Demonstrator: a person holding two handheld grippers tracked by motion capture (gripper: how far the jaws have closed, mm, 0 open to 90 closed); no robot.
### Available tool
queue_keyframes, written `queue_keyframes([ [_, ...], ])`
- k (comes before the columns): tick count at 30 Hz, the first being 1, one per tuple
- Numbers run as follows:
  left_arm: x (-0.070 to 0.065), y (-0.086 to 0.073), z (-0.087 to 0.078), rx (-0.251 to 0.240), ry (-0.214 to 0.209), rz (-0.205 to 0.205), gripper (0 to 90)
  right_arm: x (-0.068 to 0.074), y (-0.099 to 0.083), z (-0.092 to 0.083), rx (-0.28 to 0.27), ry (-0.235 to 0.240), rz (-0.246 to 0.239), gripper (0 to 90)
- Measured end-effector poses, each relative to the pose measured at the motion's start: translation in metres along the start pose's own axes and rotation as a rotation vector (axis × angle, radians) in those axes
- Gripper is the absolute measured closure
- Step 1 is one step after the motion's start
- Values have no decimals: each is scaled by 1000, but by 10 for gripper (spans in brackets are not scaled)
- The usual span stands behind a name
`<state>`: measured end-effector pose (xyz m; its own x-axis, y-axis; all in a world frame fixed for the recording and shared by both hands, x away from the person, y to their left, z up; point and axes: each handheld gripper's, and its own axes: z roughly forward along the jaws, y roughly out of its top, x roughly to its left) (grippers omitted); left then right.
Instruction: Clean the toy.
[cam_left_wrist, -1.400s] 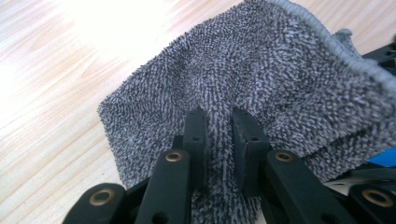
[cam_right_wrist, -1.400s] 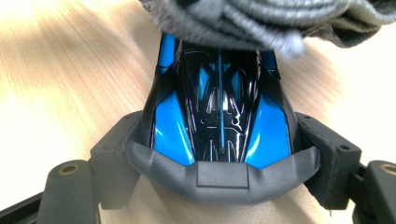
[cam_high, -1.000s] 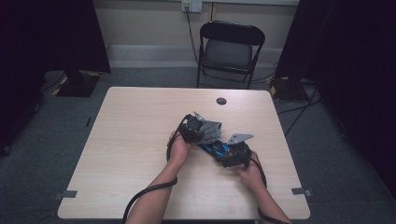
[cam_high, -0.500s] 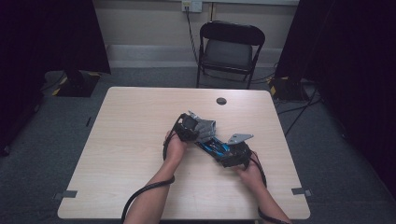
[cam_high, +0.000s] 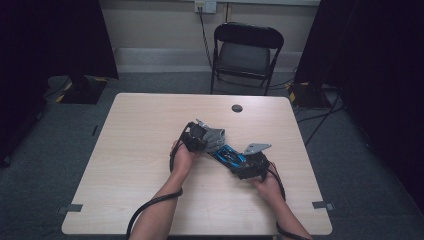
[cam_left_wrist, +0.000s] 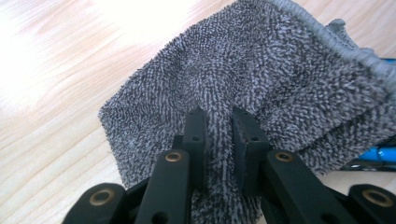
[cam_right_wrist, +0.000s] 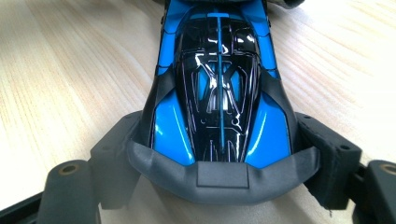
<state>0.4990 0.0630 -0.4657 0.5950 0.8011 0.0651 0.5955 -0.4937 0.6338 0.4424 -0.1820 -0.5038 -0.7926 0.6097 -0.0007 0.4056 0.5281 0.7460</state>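
surface: light wooden table (cam_high: 130, 165) | on it: grey cloth (cam_high: 216, 136); blue toy car (cam_high: 229, 155); small black disc (cam_high: 236, 108)

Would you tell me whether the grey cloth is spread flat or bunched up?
Bunched: the cloth rises in a fold pinched by the left gripper, beside the blue car.

We hold our left gripper (cam_high: 207, 141) with jaws pinched nearly together; our right gripper (cam_high: 239, 162) keeps its jaws spread wide.
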Motion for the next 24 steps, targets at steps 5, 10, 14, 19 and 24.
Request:
queue_keyframes([
  [5,5,-4,-1,9,6,-4,776,0,0,0,0,0,0,239],
  [10,9,-8,-1,17,14,-9,776,0,0,0,0,0,0,238],
  [14,12,-11,-2,21,21,-10,775,0,0,0,0,0,1,238],
  [19,17,-17,-7,22,33,-12,776,0,0,0,0,0,1,239],
  [24,28,-27,-16,20,51,-37,776,0,0,0,0,0,0,238],
])
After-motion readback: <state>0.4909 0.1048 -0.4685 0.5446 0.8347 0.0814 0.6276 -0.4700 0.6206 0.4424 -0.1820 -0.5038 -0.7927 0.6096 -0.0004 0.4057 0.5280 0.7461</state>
